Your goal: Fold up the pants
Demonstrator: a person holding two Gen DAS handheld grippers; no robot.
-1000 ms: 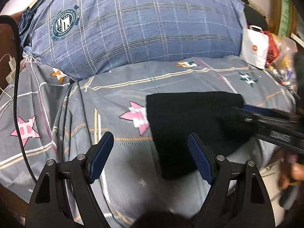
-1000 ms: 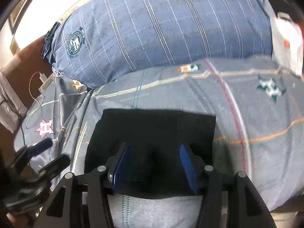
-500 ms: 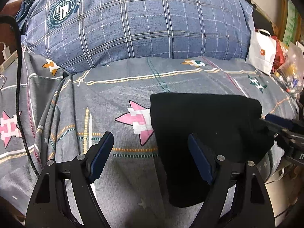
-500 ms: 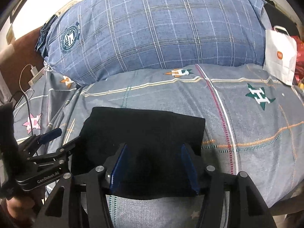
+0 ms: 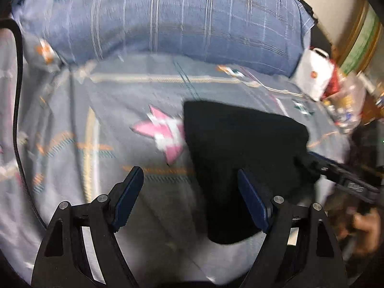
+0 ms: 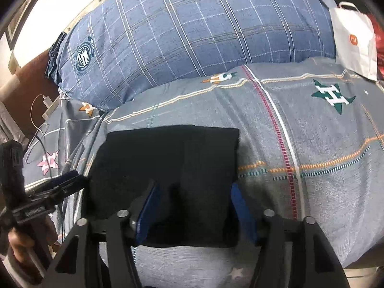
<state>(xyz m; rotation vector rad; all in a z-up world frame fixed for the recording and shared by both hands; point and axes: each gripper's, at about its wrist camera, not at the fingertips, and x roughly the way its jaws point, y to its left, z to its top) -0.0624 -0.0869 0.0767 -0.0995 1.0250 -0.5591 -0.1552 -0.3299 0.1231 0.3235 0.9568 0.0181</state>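
The black pants (image 6: pixel 172 168) lie folded into a flat rectangle on the grey patterned bedsheet (image 6: pixel 312 132). They also show in the blurred left wrist view (image 5: pixel 240 153). My right gripper (image 6: pixel 195 206) is open, its blue pads straddling the near edge of the fold. My left gripper (image 5: pixel 192 189) is open and empty, over the sheet at the fold's left edge. It shows from the side in the right wrist view (image 6: pixel 69 180), beside the pants. The right gripper shows in the left wrist view (image 5: pixel 316 160) at the fold's right side.
A big blue plaid pillow (image 6: pixel 192 31) lies behind the pants. A white paper bag (image 6: pixel 352 40) and cluttered items (image 5: pixel 345 110) stand at the far right. Charger cables (image 6: pixel 43 120) lie at the left edge. The bed's near edge is just below the grippers.
The left gripper has swung, blurring its view, and sits nearer the fold's left edge. The right gripper has drawn back slightly. The pants lie as before.
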